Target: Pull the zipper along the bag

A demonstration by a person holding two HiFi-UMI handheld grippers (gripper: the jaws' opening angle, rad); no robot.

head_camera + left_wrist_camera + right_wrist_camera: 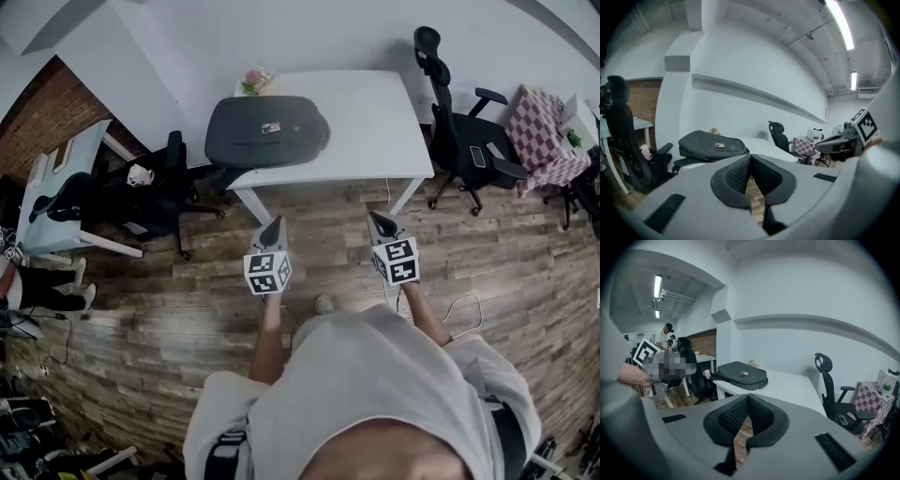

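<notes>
Bag (244, 141) on table (375, 122), zipper indiscernible, left claw (276, 223), right claw (374, 217) both closed, empty

One white table (375, 122). One dark bag (267, 131) on it, and one small pinkish object (255, 80) at the table's far edge. Two grippers on the table's near side: left gripper (276, 222), right gripper (374, 217). Two black office chairs clearly countable, one chair (459, 131) right of the table and one chair (155, 192) left of it. One checkered-cloth table (544, 131) sits farther right.
</notes>
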